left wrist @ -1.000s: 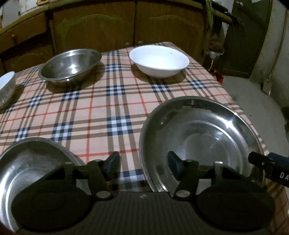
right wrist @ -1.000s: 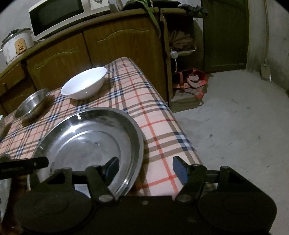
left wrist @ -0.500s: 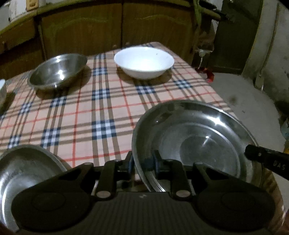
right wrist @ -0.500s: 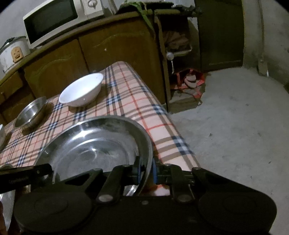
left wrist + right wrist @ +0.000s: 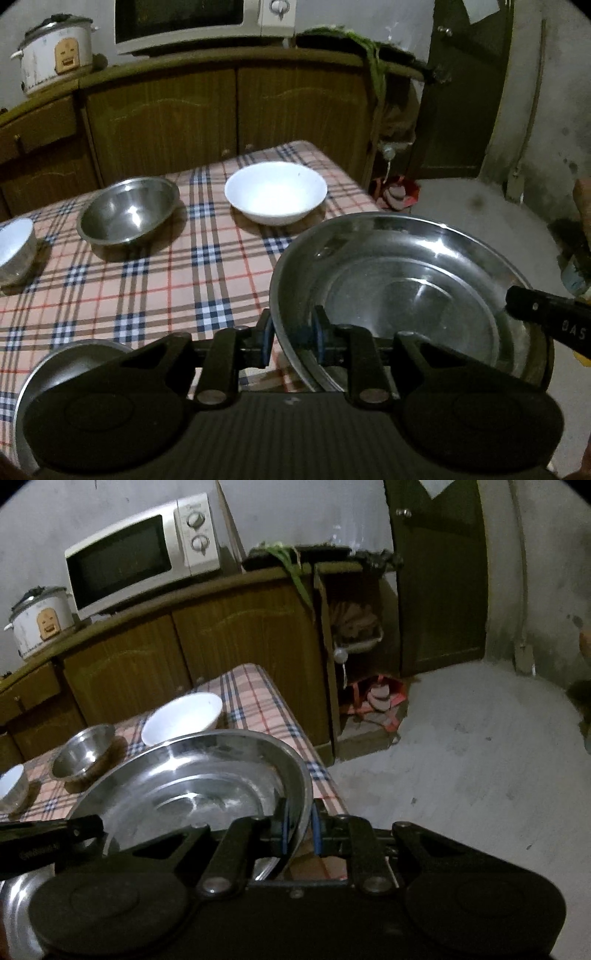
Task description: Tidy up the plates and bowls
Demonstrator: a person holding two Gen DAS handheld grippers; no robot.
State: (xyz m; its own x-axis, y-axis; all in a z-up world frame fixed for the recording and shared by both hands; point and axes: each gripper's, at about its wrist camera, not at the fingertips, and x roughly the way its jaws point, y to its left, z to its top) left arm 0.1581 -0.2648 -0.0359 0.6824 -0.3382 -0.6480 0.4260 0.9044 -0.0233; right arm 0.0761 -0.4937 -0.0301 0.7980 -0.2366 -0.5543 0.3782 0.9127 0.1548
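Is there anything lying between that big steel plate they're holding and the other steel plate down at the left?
Nothing visible. Both grippers, left and right, grip the big plate; only bare tablecloth shows between it and the other plate.

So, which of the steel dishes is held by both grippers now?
The large steel plate: the left hand-held gripper and right hand-held gripper pinch opposite rims. The steel bowl sits ungripped on the tablecloth.
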